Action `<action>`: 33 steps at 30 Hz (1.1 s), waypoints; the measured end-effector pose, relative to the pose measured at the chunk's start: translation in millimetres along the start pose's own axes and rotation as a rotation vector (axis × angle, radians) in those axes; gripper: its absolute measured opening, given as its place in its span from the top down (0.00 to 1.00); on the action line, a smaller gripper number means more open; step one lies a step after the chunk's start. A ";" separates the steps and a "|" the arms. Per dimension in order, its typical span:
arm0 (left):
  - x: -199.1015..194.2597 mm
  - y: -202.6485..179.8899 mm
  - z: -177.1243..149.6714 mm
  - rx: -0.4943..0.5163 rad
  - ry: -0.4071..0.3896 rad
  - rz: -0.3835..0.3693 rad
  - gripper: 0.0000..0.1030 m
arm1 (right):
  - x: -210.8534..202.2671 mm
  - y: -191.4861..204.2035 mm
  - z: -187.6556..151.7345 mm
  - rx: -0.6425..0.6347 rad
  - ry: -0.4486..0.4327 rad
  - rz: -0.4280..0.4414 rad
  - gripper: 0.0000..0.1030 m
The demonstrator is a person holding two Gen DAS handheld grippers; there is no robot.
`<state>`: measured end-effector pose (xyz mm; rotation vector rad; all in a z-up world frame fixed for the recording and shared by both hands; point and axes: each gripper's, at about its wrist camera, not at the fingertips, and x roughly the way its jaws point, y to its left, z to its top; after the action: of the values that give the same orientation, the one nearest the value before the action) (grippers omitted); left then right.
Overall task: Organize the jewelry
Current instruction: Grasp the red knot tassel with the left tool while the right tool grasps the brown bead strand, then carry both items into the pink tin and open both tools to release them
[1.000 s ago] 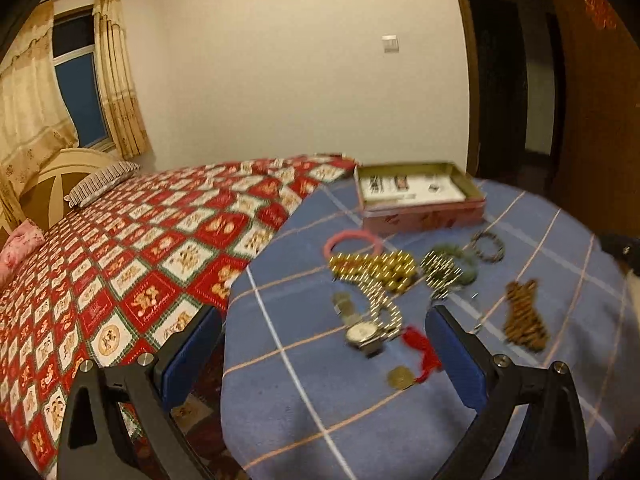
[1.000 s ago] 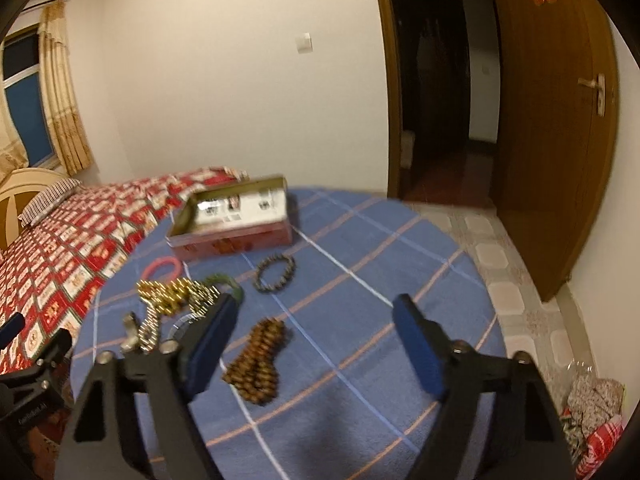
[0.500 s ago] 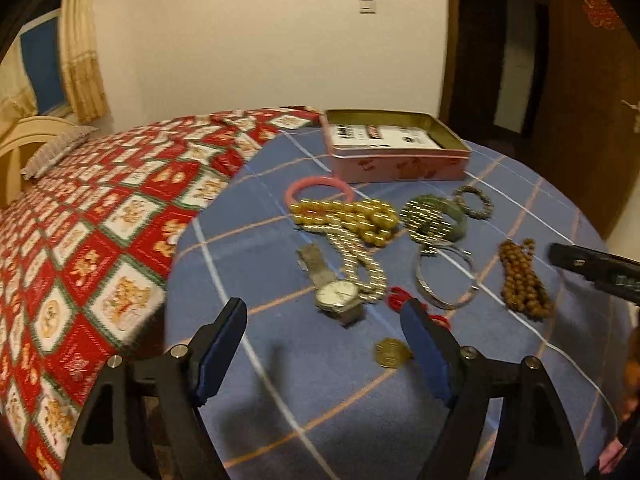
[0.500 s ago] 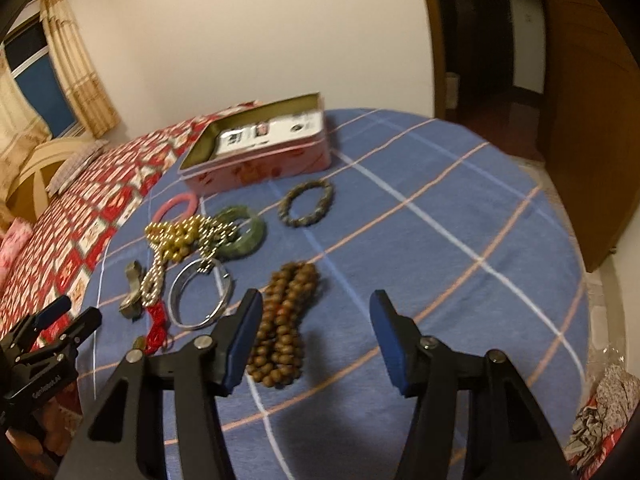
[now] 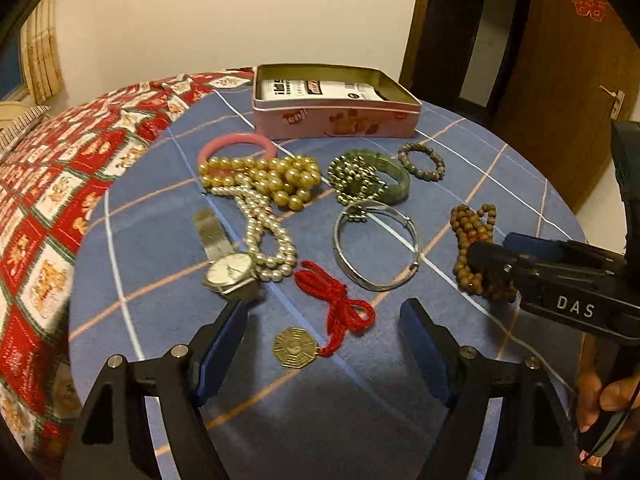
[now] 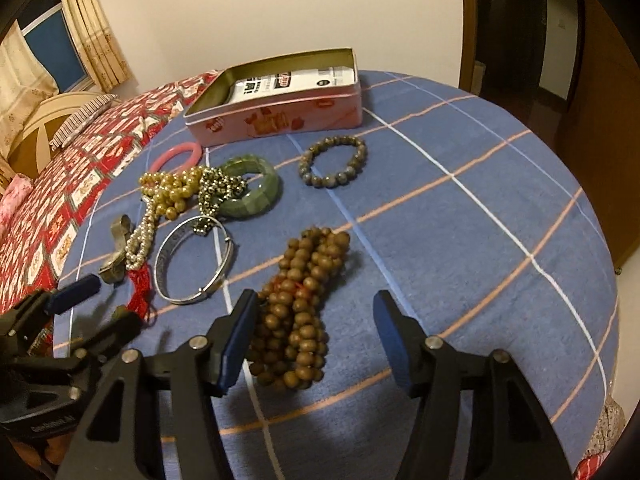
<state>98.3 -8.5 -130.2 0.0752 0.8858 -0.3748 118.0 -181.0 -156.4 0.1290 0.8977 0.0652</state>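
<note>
Open pink tin (image 5: 336, 120) holding a printed white packet (image 5: 320, 90); left gripper (image 5: 324, 344) and right gripper (image 6: 316, 332) both spread wide

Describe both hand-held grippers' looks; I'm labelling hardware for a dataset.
The left hand-held gripper and right hand-held gripper match: black angular frames with silver screws and flat blue finger pads. White lettering "DAS" marks the right one's side. A bare hand grips it.
</note>
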 end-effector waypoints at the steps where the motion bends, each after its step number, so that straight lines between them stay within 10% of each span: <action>1: 1.9 -1.1 -0.2 0.006 0.002 0.009 0.33 | 1.2 1.2 1.0 -0.005 0.001 -0.003 0.39; 7: 11.7 -4.4 2.3 0.041 0.016 0.067 0.70 | 9.6 15.5 5.8 -0.078 0.021 -0.024 0.34; 10: 10.6 -0.2 1.4 0.028 0.004 0.026 0.93 | 8.2 18.4 5.2 -0.111 0.017 -0.014 0.59; 17: -12.3 16.8 4.9 -0.043 -0.076 -0.085 0.96 | -5.8 5.7 8.6 -0.047 -0.014 0.056 0.79; 33: -77.5 32.7 99.9 -0.040 -0.381 -0.196 0.95 | -65.9 -0.4 94.5 -0.006 -0.282 0.116 0.80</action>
<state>139.5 22.6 -10.2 -0.1184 0.5243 -0.5333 151.0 -196.7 -47.1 0.1798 0.6077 0.1537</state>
